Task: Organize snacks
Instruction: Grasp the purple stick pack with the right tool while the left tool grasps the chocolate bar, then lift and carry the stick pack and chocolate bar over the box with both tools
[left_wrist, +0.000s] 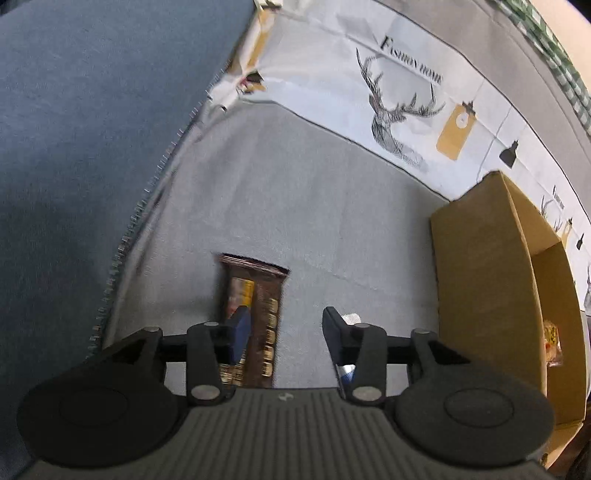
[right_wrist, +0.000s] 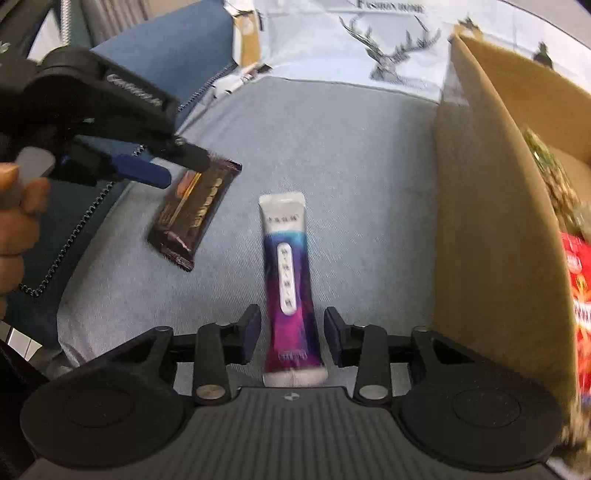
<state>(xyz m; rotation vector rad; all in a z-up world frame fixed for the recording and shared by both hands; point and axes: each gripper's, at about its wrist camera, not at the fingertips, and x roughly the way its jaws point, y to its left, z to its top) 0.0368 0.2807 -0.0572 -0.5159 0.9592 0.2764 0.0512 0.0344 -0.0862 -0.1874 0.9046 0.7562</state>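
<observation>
my right gripper (right_wrist: 291, 338) hangs over the purple sachet (right_wrist: 290, 284), jaws part open with a pad either side of its lower half and a gap on both, so nothing is gripped yet; my left gripper (left_wrist: 286, 332) is part open too and empty, its left pad over the brown bar (left_wrist: 255, 314) and the right pad over bare cloth (left_wrist: 295, 184); both snacks lie flat on the grey cloth, the bar near the blue cushion (left_wrist: 74, 147), the sachet nearer the box (right_wrist: 480, 221), which already holds packets; the risks as i judge them: the left jaws sit off-centre, so closing now could nudge the bar aside or pinch one edge and let it swing loose; the sachet is slick and thin, so the right pads may slide off or snag the cloth; carrying either one low could clip the box's tall wall.
</observation>
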